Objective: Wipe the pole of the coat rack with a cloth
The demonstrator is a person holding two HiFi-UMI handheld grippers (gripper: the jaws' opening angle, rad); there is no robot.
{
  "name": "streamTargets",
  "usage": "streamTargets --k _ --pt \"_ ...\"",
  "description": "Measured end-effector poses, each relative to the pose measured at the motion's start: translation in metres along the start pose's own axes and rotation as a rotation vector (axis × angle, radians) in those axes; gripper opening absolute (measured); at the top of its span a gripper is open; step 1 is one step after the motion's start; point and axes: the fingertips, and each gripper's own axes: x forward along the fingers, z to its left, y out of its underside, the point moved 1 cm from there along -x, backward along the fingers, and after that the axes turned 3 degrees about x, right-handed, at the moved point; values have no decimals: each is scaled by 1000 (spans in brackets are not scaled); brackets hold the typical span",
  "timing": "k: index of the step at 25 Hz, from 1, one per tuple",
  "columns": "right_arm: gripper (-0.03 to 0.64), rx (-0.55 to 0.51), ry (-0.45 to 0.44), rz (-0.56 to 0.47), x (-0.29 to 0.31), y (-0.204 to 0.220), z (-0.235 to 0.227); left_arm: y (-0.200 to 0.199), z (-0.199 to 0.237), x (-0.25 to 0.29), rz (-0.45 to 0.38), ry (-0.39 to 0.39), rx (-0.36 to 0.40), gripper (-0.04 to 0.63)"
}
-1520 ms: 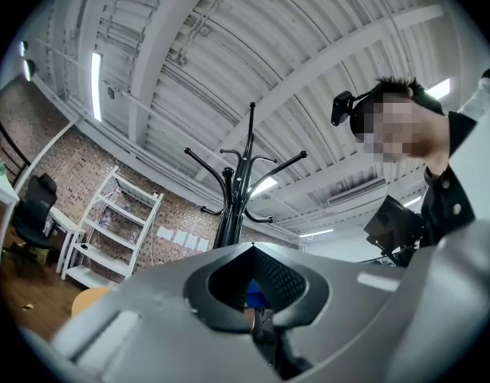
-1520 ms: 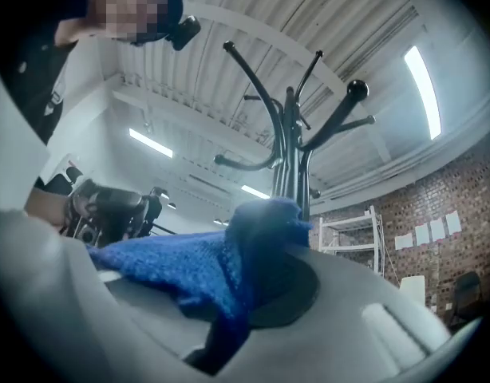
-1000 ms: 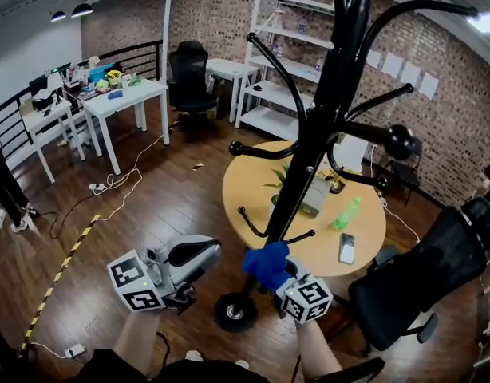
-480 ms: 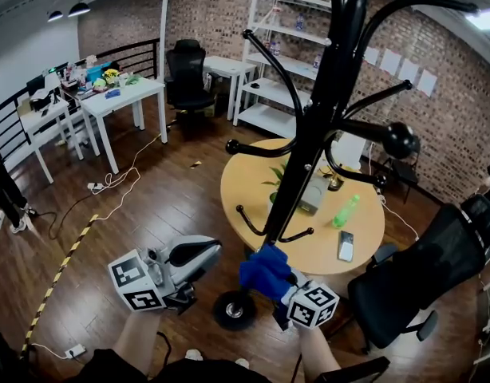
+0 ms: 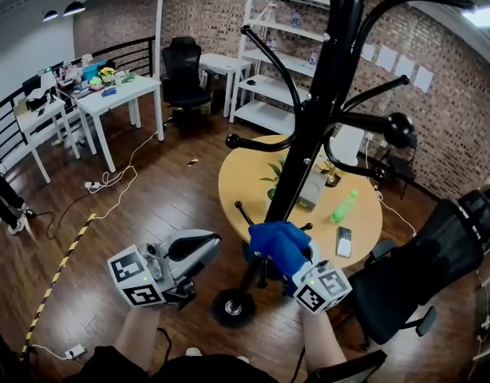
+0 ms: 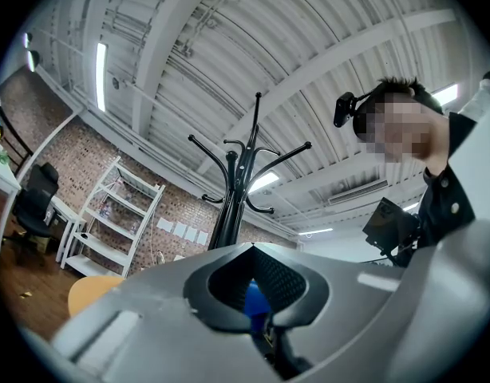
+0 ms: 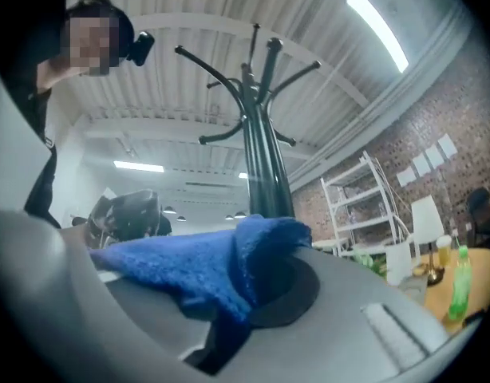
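The black coat rack pole (image 5: pixel 310 130) rises from its round base (image 5: pixel 233 308) on the wood floor, with curved hooks branching off. My right gripper (image 5: pixel 297 263) is shut on a blue cloth (image 5: pixel 278 246), which is pressed against the lower pole above the base. In the right gripper view the cloth (image 7: pixel 221 266) drapes over the jaws with the pole (image 7: pixel 265 166) right behind it. My left gripper (image 5: pixel 195 250) hovers left of the pole, its jaws together and holding nothing. In the left gripper view the pole (image 6: pixel 233 206) stands ahead of the left gripper (image 6: pixel 254 250).
A round wooden table (image 5: pixel 245 194) behind the rack carries a green bottle (image 5: pixel 345 211), a phone (image 5: pixel 345 243) and a plant. A black office chair (image 5: pixel 412 282) stands close on the right. White desks (image 5: pixel 121 94), a shelf (image 5: pixel 281 62) and floor cables (image 5: pixel 117 190) lie farther off.
The right gripper with the blue cloth dipped slightly, then moved up and to the right along the pole. The left gripper has stayed in place.
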Motion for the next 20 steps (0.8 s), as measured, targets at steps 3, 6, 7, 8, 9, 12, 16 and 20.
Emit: streamTargets --k 3,6,7,8,9,12,16,20 --pt "26 -93 -44 -97 17 -61 13 -4 -1 5 2 12 12 5" --pt "26 -223 -51 -181 34 -117 25 -7 0 6 -7 18 20 5" --pt "26 -272 -44 -204 38 -134 28 -8 0 5 -11 20 24 5" --pt "26 -312 -36 -227 41 -151 30 -11 -1 5 -15 22 29 5" --pt "26 -340 -29 -251 43 -167 33 -13 -2 5 -20 24 35 5" --pt "26 -385 -29 -295 48 -202 44 -19 -1 5 -35 26 50 5" --pt "26 -431 -56 -398 43 -241 72 -26 1 4 -49 26 70 5" --pt "26 -468 -100 -501 13 -279 108 -33 2 3 -61 24 90 5"
